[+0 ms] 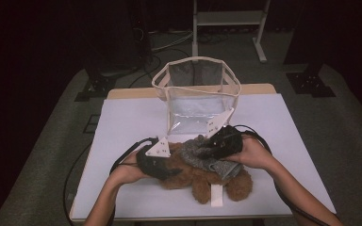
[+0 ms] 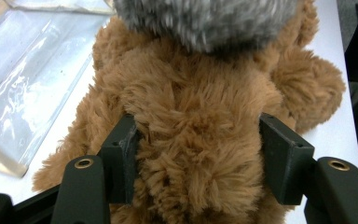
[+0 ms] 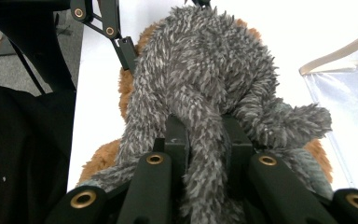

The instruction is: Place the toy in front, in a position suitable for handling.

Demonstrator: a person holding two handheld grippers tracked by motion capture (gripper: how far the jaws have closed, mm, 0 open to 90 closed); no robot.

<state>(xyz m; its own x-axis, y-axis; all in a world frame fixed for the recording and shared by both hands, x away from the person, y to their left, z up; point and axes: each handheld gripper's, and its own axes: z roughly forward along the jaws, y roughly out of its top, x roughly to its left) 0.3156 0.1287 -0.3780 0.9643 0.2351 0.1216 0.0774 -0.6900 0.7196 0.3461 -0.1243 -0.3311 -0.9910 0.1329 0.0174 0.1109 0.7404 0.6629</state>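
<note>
A brown teddy bear (image 1: 202,181) lies on the white table (image 1: 122,122) near its front edge. A grey fuzzy cloth piece (image 1: 193,153) lies across the top of it. My left gripper (image 1: 172,172) comes in from the left. In the left gripper view its jaws (image 2: 198,135) press into the bear's fur (image 2: 191,93) from both sides. My right gripper (image 1: 207,149) reaches in from the right. In the right gripper view it (image 3: 205,128) is shut on a fold of the grey fuzzy piece (image 3: 205,60), with the bear (image 3: 100,158) under that.
A clear plastic bag with beige trim (image 1: 195,89) stands open just behind the bear, its front panel lying on the table (image 2: 23,93). A white strip (image 1: 216,195) sticks out from under the bear toward the front edge. Cables trail from both grippers.
</note>
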